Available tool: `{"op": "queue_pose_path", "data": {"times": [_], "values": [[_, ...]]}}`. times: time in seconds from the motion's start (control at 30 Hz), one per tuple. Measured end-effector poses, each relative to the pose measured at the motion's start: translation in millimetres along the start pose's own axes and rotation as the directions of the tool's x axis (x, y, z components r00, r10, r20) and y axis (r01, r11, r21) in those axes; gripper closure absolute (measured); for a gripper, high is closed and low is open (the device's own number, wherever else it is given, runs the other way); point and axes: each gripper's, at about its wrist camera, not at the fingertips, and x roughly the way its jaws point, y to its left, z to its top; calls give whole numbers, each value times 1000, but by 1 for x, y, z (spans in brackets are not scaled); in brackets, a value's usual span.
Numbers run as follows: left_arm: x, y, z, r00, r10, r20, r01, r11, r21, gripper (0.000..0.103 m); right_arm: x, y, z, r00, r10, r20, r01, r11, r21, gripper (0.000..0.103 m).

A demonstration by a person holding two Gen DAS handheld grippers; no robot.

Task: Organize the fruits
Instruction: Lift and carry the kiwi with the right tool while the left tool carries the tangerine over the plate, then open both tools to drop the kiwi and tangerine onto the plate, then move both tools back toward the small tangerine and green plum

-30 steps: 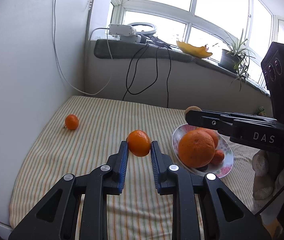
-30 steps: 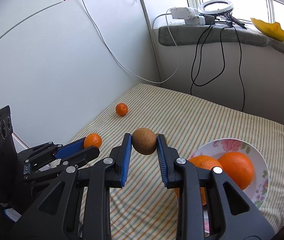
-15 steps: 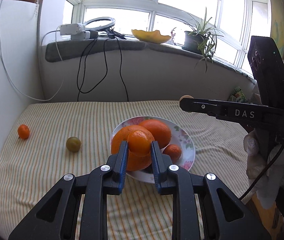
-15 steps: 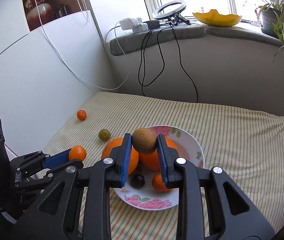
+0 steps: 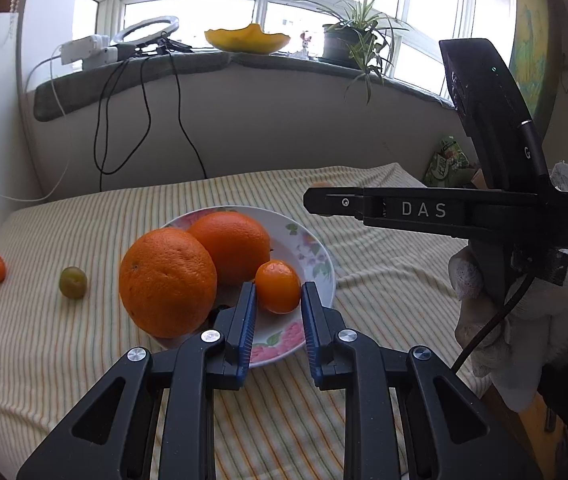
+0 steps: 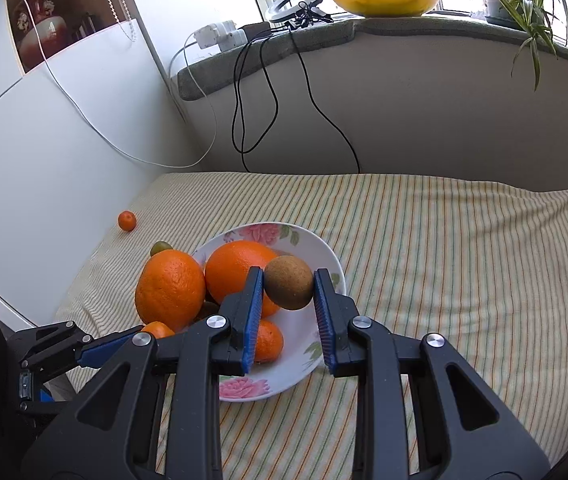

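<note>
- You were working in a home, by a bay window.
- A potted spider plant point(image 5: 358, 38) sat upper right on the sill point(image 5: 131, 76).
- A ring light point(image 6: 299, 0) and power strip point(image 6: 219, 36) stood along the top.
- A striped cloth point(image 6: 444, 264) covered the lower frame.

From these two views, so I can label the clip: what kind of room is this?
Probably a home sunroom or enclosed balcony: a bay of white-framed windows, a potted green spider plant on the grey padded sill, and a striped yellow cloth under a floral white plate of fruit.
</note>
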Motion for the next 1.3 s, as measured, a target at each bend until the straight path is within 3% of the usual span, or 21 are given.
{"op": "queue_pose_path", "data": {"times": [0.33,0.97,1.17,1.23,1.3], "values": [[13,-8,-1,999,5,-32,-5,1000,16,82,14,-5,-7,999,23,-34,-23,1000,10,77],[15,-7,-3,999,25,-25,-24,1000,7,82,20,-4,-13,998,41,-55,-40,999,14,76],[16,-5,-4,999,24,-30,-24,1000,4,80,17,-6,-11,998,42,-48,-40,999,28,61],[16,-5,-4,999,28,-27,-28,1000,4,70,16,-6,-12,998,37,-44,-36,999,29,51],[14,-6,-4,999,28,-22,-28,1000,2,66,14,-6,-11,998,37,-42,-35,999,31,51]]}}
